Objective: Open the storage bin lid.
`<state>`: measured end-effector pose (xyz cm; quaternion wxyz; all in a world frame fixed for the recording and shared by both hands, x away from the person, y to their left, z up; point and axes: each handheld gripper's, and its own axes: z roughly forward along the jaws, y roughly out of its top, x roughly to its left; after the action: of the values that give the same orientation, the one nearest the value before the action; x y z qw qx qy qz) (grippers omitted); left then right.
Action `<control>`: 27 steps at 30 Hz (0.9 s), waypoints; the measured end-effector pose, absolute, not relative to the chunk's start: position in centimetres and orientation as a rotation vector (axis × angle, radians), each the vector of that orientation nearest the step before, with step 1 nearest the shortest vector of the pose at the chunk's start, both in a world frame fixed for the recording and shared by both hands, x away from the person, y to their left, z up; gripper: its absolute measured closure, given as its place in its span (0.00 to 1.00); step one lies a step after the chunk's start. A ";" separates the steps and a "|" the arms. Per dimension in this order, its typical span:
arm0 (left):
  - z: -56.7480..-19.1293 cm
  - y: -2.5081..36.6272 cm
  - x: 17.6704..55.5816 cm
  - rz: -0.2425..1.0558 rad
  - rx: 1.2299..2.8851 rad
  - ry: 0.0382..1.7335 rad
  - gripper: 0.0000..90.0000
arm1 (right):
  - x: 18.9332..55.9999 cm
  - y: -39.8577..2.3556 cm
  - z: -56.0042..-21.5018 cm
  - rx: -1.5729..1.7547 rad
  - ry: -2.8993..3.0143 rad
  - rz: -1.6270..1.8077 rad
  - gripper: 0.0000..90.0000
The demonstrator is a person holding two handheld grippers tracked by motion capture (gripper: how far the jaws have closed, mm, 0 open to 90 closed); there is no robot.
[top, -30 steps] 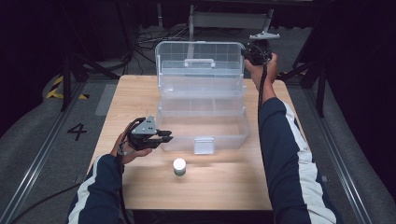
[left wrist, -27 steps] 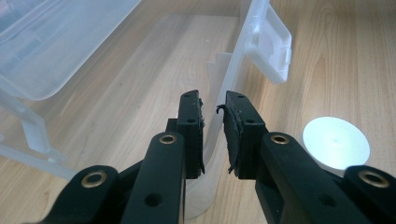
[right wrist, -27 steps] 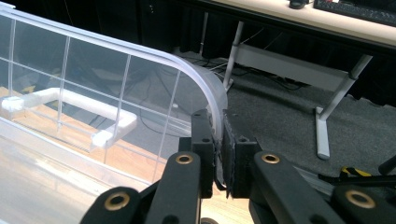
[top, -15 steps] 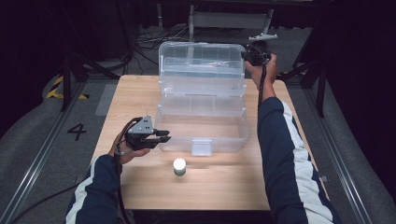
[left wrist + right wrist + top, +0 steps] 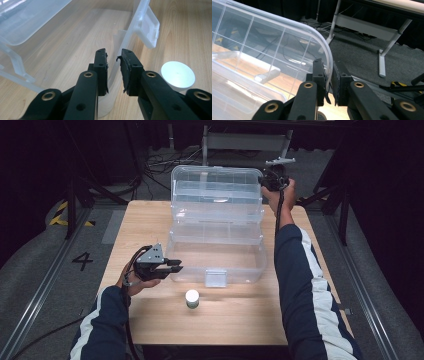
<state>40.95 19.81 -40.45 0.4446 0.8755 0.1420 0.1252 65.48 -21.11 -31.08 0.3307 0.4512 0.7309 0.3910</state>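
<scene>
high view: wooden table (image 5: 150, 220), dark cabled floor (image 5: 155, 162).

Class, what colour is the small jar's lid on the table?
White jar lid; the left gripper view shows it best.

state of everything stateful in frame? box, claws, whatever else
Clear plastic storage box: open, standing on the wooden table.
Box lid: raised, tilted back.
Front latch: undone, hanging on the front wall.
Left claw: shut on the box's front-left wall.
Right claw: shut on the lid's edge.
White-capped jar: upright, capped, outside the box.
</scene>
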 end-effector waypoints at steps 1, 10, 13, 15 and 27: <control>-40.5 19.8 40.9 0.312 2.170 0.352 0.84 | 65.5 -21.1 -31.2 1.181 1.912 1.009 0.91; -40.5 20.0 41.1 0.298 2.161 0.348 0.84 | 66.0 -21.4 -32.0 1.201 1.920 0.981 0.90; -40.5 20.0 41.1 0.294 2.157 0.350 0.84 | 66.1 -21.5 -32.2 1.212 1.912 1.006 0.90; -40.5 20.0 41.1 0.292 2.158 0.350 0.84 | 66.1 -21.6 -32.3 1.210 1.921 0.995 0.90; -40.5 20.1 41.1 0.286 2.153 0.349 0.83 | 66.6 -22.2 -32.9 1.245 1.968 0.962 0.88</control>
<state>41.11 20.06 -40.54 0.4536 0.8723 0.1416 0.1157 66.57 -22.24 -32.89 0.3059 0.4705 0.7436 0.3635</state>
